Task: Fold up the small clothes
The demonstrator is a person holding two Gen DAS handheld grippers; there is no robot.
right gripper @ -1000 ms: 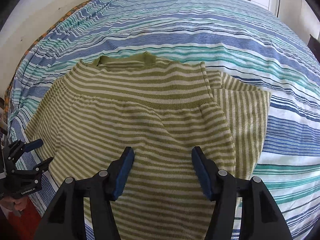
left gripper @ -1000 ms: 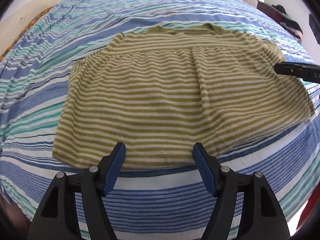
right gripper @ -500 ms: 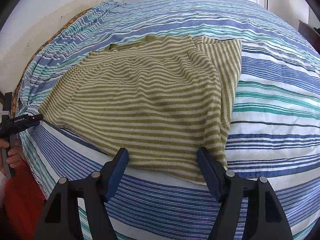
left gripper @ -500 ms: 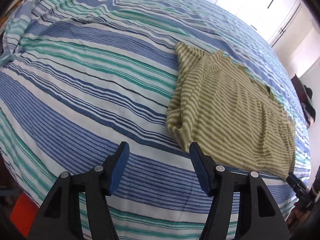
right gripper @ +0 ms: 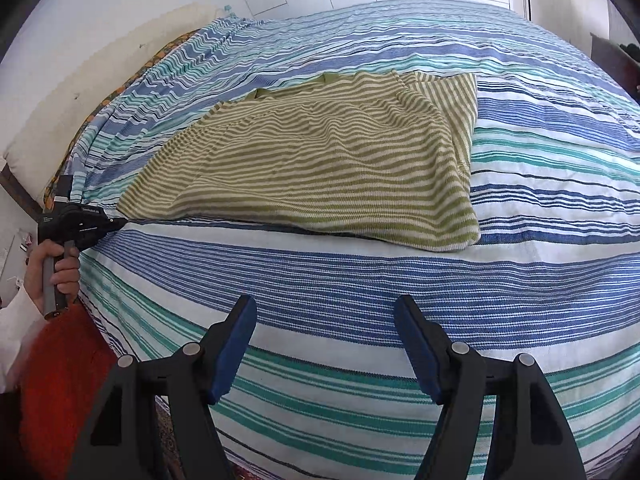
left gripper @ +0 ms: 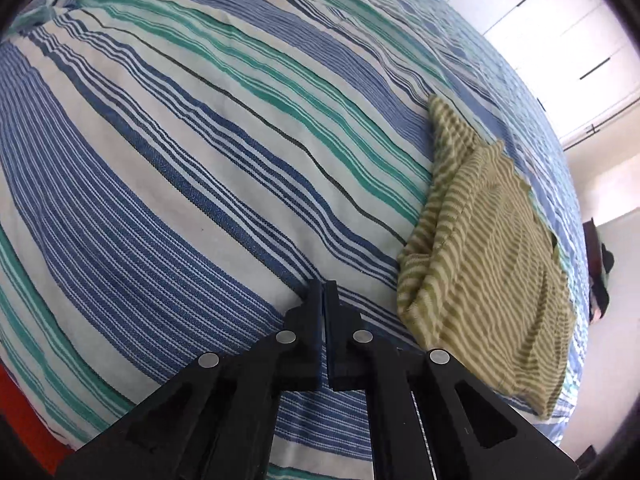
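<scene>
A green-and-cream striped top (right gripper: 320,168) lies partly folded on the striped bedspread (right gripper: 360,300); it also shows in the left wrist view (left gripper: 488,264) at the right. My left gripper (left gripper: 324,286) is shut and empty, over the bedspread just left of the top's near corner. In the right wrist view the left gripper (right gripper: 120,222) sits at the top's left corner, held by a hand. My right gripper (right gripper: 326,312) is open and empty, over the bedspread in front of the top's near hem.
The bed's near edge runs below both grippers, with an orange-red cloth (right gripper: 56,380) beside it. A wall and pillow (right gripper: 24,160) lie left of the bed. White wardrobe doors (left gripper: 560,20) stand beyond it.
My left gripper swung left off the top and closed from open. My right gripper pulled back from over the top to the bedspread before it, staying open.
</scene>
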